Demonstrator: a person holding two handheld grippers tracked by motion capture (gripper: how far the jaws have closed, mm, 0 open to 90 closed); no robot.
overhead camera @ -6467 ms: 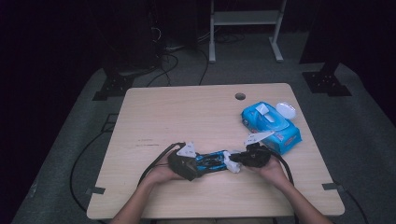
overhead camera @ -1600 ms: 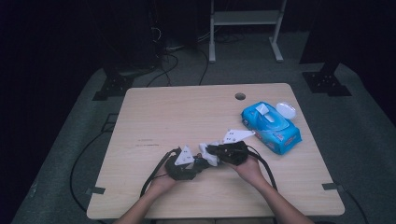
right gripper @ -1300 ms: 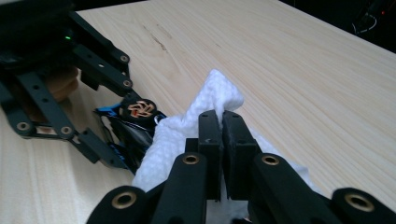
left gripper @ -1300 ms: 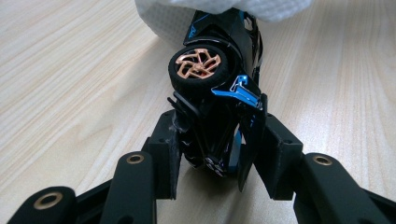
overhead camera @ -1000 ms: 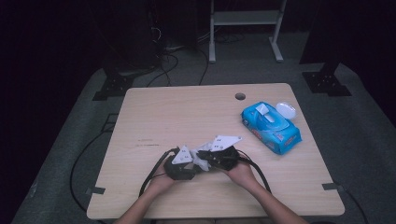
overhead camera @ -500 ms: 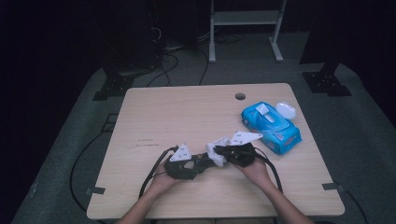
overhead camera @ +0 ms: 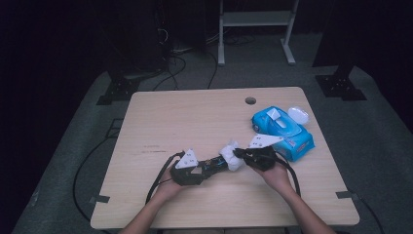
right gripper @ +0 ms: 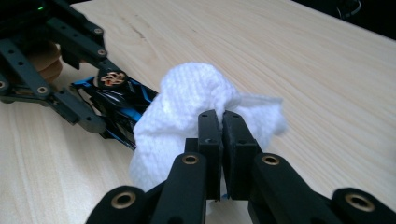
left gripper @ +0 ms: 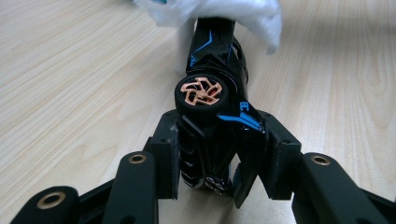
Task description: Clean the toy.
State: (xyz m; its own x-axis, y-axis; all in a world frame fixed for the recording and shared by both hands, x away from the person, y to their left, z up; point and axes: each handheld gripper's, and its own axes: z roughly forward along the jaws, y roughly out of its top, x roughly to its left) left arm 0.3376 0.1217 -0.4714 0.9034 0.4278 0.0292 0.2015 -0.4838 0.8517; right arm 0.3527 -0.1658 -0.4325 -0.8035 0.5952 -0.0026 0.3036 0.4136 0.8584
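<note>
Left gripper clamps the black toy car, copper wheel showing; right gripper pinches a white wipe, probably against the car's nose.

A blue wet-wipe pack lies on the wooden surface at about three o'clock, its white lid flipped open toward one o'clock. A round cable hole sits near twelve o'clock. Beyond, a white frame stands on grey floor
</note>
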